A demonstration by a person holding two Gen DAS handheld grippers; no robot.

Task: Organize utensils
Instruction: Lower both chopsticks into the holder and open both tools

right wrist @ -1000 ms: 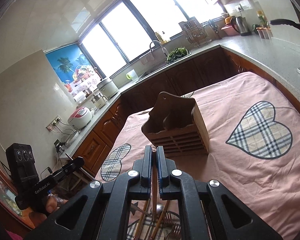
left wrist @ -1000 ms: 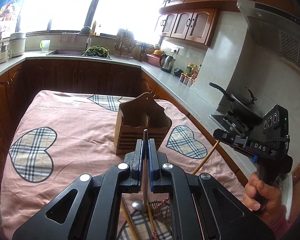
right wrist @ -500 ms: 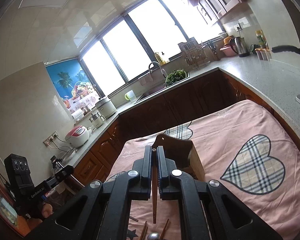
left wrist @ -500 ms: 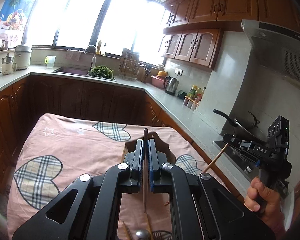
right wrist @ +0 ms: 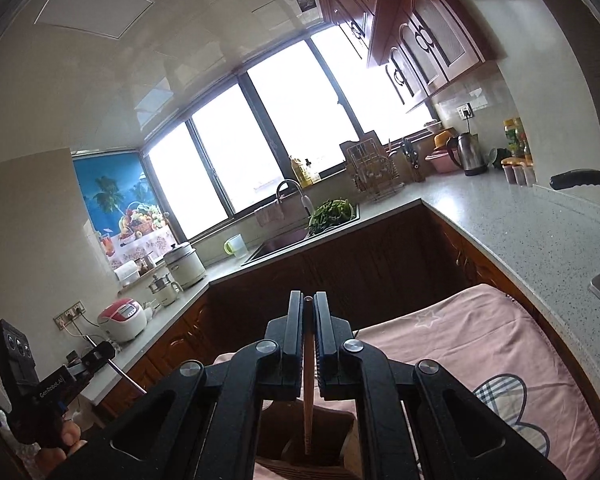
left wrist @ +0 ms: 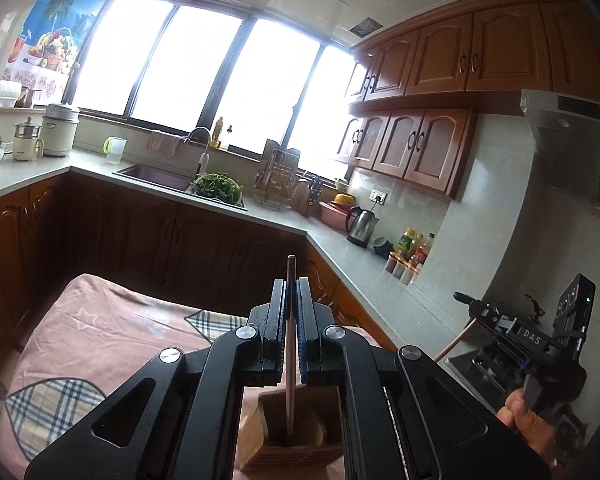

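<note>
Kitchen worktop under pink cloth [left wrist: 100, 320] carries the wooden holder [left wrist: 296, 432]; left tool [left wrist: 291, 300] pinches a metal utensil handle [left wrist: 290, 360] and right tool [right wrist: 309, 312] a wooden chopstick [right wrist: 308, 400] above it, so each next needs lowering into a compartment, then release.

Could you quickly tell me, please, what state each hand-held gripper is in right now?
Left hand-held gripper: shut on a thin metal utensil handle.
Right hand-held gripper: shut on a wooden chopstick.
</note>
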